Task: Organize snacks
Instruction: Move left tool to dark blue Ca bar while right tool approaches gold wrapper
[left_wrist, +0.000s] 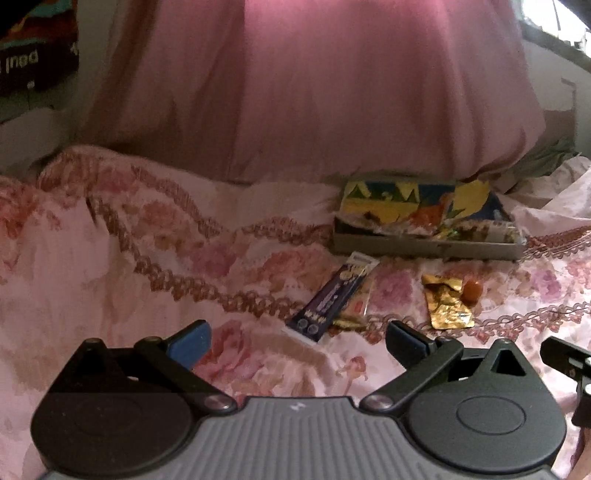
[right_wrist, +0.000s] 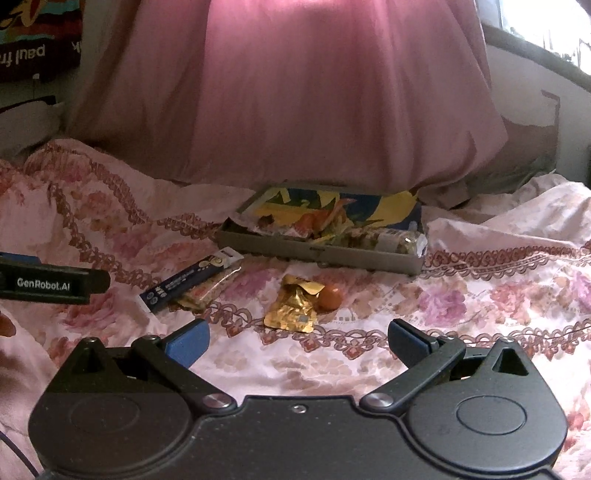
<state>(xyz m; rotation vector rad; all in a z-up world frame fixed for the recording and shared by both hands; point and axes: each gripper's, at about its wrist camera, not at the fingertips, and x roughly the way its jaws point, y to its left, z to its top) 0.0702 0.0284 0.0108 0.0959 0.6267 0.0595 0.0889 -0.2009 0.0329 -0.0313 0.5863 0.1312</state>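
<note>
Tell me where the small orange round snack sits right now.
In the right wrist view the orange round snack lies on the floral bedspread, against the right edge of the gold wrapper and just in front of the grey snack box.

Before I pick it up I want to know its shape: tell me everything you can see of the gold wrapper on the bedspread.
The gold wrapper is a crinkled, shiny foil packet lying flat on the floral bedspread, in front of the grey box. Its far end is torn open and folded over. A small orange round snack sits against its upper right edge. Neither gripper touches it.
</note>
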